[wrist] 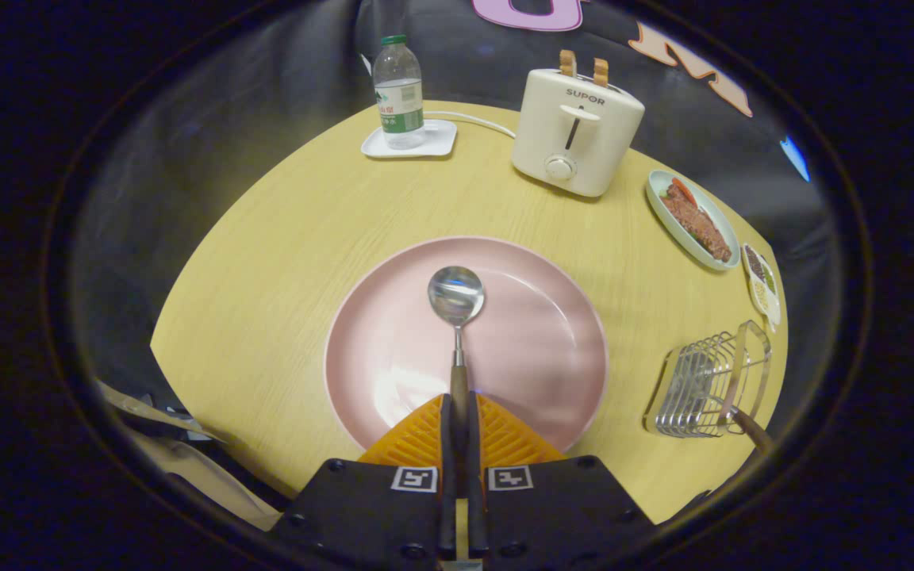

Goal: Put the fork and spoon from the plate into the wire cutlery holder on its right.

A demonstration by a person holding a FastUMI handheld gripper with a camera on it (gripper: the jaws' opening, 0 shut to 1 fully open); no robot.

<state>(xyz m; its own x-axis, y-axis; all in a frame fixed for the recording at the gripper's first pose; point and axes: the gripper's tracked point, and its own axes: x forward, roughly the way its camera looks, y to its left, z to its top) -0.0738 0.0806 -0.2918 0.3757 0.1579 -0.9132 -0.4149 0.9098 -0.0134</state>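
The tool (458, 412) is pinching the spoon (456, 317) by its handle over the pink plate (552, 333), so keep the squeeze tight, lift it straight up, and carry it slowly to the wire cutlery holder (703, 385) on the desk (282, 238), where a handle already sticks out.

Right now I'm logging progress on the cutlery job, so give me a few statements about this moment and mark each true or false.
1. The gripper has its jaws closed on the spoon handle. True.
2. The spoon's bowl points back toward the gripper. False: it lies ahead of the fingers, over the pink plate.
3. The wire cutlery holder already has a wooden handle sticking out of it. True.
4. The toaster stands on the white tray. False: a water bottle stands there.
5. The holder sits on the plate. False: it stands on the table beside it.
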